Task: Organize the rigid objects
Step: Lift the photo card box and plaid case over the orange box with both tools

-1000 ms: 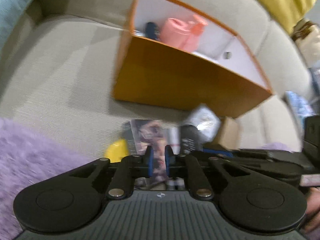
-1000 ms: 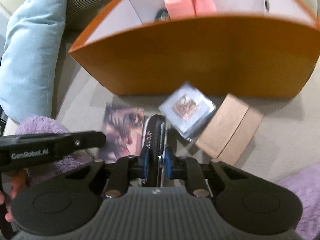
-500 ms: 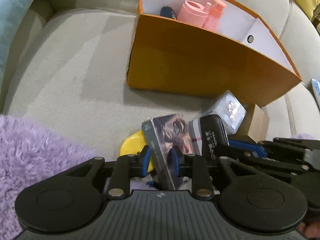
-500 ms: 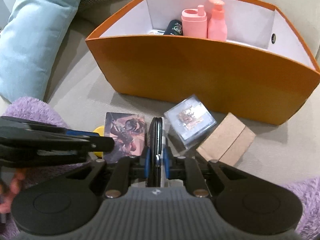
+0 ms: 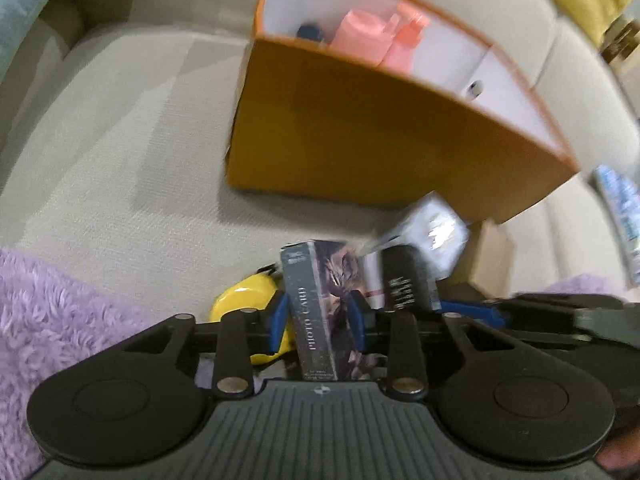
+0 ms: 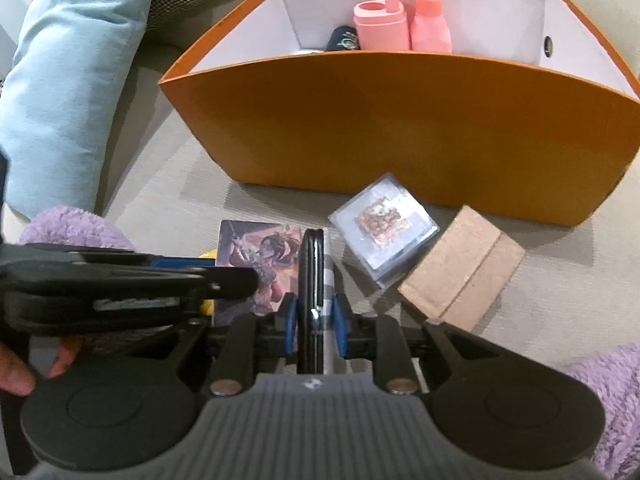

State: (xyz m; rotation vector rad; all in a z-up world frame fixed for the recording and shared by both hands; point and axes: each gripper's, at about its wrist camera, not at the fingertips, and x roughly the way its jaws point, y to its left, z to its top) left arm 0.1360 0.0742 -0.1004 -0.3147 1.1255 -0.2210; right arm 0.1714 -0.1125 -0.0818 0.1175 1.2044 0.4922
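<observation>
Photo-card box (image 5: 320, 304) stands on edge between the left gripper (image 5: 318, 320) jaws, which pinch it above the sofa seat (image 5: 120, 168). Beside it, the right gripper (image 6: 314, 318) jaws, just easing apart, hold a black case (image 6: 310, 280). Behind, the orange bin (image 6: 400, 128) stands open-topped, with bare cushion to its left.

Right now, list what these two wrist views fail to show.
- Floor of the orange cardboard box: both views, its front wall hides it.
- Yellow round object: left wrist view, mostly behind the left gripper; identity unclear.
- Dark item beside the pink bottles: too small to identify.
</observation>
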